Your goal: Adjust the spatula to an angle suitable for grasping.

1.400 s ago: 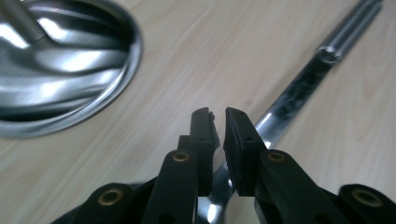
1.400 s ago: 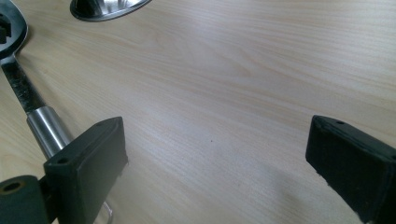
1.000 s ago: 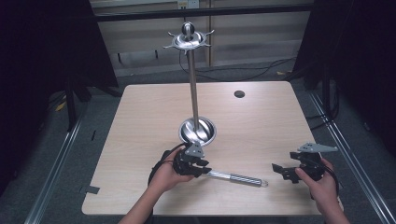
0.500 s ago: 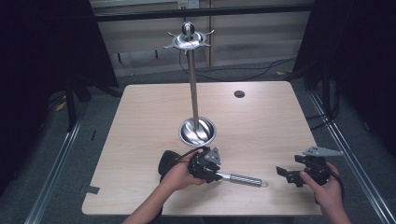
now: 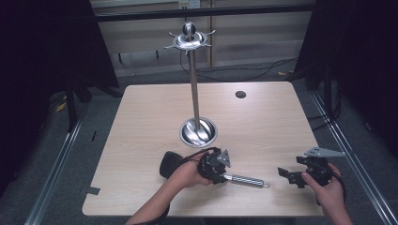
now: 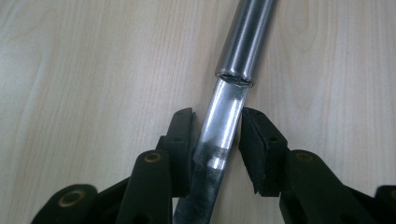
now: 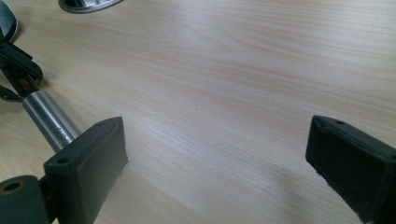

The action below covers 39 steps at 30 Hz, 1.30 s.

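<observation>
A utensil with a steel tube handle (image 5: 244, 179) lies on the table's front, its black head (image 5: 169, 165) to the left of my hand. My left gripper (image 5: 220, 171) points right along it. In the left gripper view the flat shiny neck (image 6: 219, 126) runs between the two pads, which touch its sides just below the handle tube (image 6: 245, 37). The jaws have just been closing on that neck. My right gripper (image 5: 288, 176) hovers to the right of the handle's loop end, open and with nothing between its jaws (image 7: 215, 154). The handle (image 7: 49, 116) shows behind its left finger.
A tall steel stand (image 5: 193, 84) rises from a round dish base (image 5: 198, 132) at the table's middle, topped by a hooked ring (image 5: 188, 40). A dark cable hole (image 5: 241, 94) sits at the back right. Bare wood lies between the two grippers.
My left hand and gripper have shifted to the right and slightly toward the front edge, along the utensil. The steel handle lies where it was. The right hand has stayed put.
</observation>
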Each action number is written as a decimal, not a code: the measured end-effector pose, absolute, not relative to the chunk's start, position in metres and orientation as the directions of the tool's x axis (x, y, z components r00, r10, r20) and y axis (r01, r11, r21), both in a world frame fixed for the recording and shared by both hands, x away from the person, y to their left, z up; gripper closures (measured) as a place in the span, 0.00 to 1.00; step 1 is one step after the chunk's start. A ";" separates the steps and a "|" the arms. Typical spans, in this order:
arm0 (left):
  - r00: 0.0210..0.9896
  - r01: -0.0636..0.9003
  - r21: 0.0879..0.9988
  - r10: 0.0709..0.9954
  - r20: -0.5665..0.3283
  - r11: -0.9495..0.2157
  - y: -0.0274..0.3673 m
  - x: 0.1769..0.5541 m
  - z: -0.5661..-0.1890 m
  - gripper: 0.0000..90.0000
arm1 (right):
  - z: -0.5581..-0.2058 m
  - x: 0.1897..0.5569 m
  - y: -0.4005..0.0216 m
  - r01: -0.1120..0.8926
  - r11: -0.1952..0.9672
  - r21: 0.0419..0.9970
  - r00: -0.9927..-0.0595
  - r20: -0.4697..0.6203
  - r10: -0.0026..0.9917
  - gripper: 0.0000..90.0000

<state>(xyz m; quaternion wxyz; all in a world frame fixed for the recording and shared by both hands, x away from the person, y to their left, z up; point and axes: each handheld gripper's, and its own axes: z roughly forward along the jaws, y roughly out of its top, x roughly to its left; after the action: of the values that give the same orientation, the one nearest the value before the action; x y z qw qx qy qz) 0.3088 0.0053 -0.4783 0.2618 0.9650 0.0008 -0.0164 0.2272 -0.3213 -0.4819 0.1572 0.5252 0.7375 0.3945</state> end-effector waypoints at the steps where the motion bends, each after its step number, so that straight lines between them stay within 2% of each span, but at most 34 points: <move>1: 0.999 0.007 0.505 -0.012 -0.034 -0.863 0.004 0.308 -0.478 0.76 | -0.482 0.227 -0.322 0.649 0.137 0.749 -0.399 0.181 0.899 0.05; 3: 0.999 -0.006 0.491 -0.030 -0.040 -0.871 0.002 0.307 -0.477 0.77 | -0.481 0.227 -0.322 0.649 0.136 0.749 -0.399 0.182 0.899 0.05; 5: 0.998 0.002 0.475 -0.026 -0.052 -0.880 -0.001 0.307 -0.476 0.83 | -0.481 0.227 -0.323 0.647 0.136 0.751 -0.398 0.181 0.899 0.05; 7: 0.998 0.009 0.448 -0.023 -0.066 -0.894 -0.001 0.309 -0.475 0.83 | -0.481 0.227 -0.323 0.648 0.135 0.750 -0.398 0.182 0.899 0.05; 9: 0.997 0.000 0.446 -0.037 -0.074 -0.895 -0.001 0.310 -0.474 0.83 | -0.481 0.227 -0.322 0.645 0.135 0.752 -0.398 0.179 0.900 0.05; 11: 0.996 0.031 0.462 -0.009 -0.084 -0.886 -0.001 0.309 -0.476 0.83 | -0.481 0.227 -0.322 0.646 0.134 0.752 -0.397 0.180 0.900 0.05; 12: 0.998 0.003 0.446 -0.028 -0.062 -0.895 -0.001 0.309 -0.474 0.83 | -0.481 0.227 -0.322 0.646 0.134 0.752 -0.397 0.180 0.900 0.05; 18: 0.999 0.029 0.456 0.007 -0.049 -0.890 0.002 0.309 -0.471 0.83 | -0.481 0.227 -0.322 0.645 0.132 0.752 -0.394 0.180 0.901 0.05; 20: 0.997 0.067 0.496 0.047 -0.054 -0.866 0.006 0.309 -0.469 0.83 | -0.480 0.227 -0.322 0.645 0.131 0.753 -0.395 0.182 0.900 0.05; 30: 0.989 0.138 0.673 0.142 -0.049 -0.726 0.038 0.319 -0.438 0.83 | -0.481 0.229 -0.321 0.640 0.130 0.757 -0.397 0.180 0.900 0.05; 39: 0.975 0.168 0.771 0.220 -0.037 -0.615 0.067 0.321 -0.417 0.84 | -0.480 0.234 -0.314 0.635 0.137 0.760 -0.413 0.184 0.892 0.05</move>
<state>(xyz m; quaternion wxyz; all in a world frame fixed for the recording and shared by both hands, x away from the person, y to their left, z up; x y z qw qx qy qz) 0.3208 0.0669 -0.4173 0.4254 0.8980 0.1081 0.0308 0.2340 -0.3144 -0.4802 0.1592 0.5179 0.7372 0.4038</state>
